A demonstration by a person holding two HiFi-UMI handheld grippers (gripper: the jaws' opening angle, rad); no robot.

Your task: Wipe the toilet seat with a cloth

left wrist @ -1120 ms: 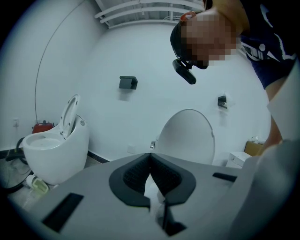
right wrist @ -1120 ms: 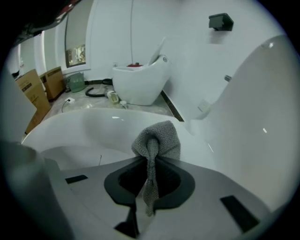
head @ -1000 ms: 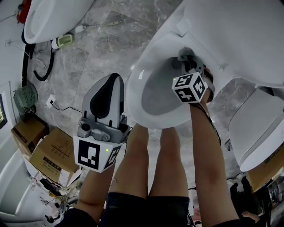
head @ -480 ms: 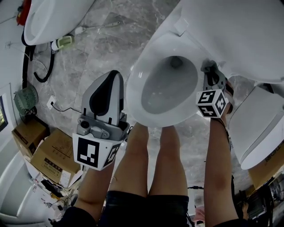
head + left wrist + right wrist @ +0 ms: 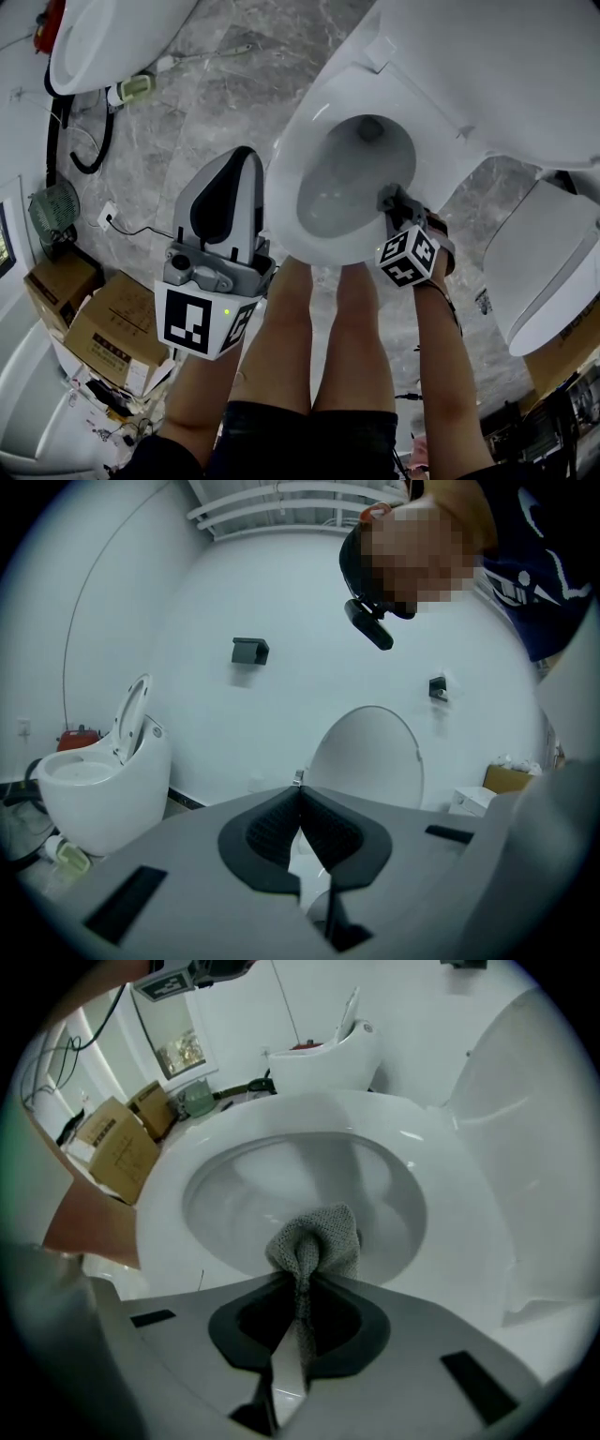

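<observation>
The white toilet seat (image 5: pixel 314 112) rings an open bowl (image 5: pixel 352 183), with the lid raised behind it. My right gripper (image 5: pixel 387 198) is shut on a grey knitted cloth (image 5: pixel 316 1238), which presses on the seat's front right rim (image 5: pixel 450 1232) at the bowl's edge. In the right gripper view the cloth bunches out past the jaws over the bowl (image 5: pixel 281 1194). My left gripper (image 5: pixel 245 156) hangs to the left of the toilet over the floor, shut and empty. In the left gripper view, the left gripper (image 5: pixel 300 794) points at a wall and away from the seat.
A second toilet (image 5: pixel 103 37) stands at the upper left and a third one (image 5: pixel 544 272) at the right. Cardboard boxes (image 5: pixel 94 323), cables and a small green fan (image 5: pixel 52 202) crowd the left floor. The person's bare legs (image 5: pixel 319 337) stand just in front of the bowl.
My right gripper has carried the cloth round the seat, from the back of the bowl along the right side to the front right rim. The left gripper has stayed put.
</observation>
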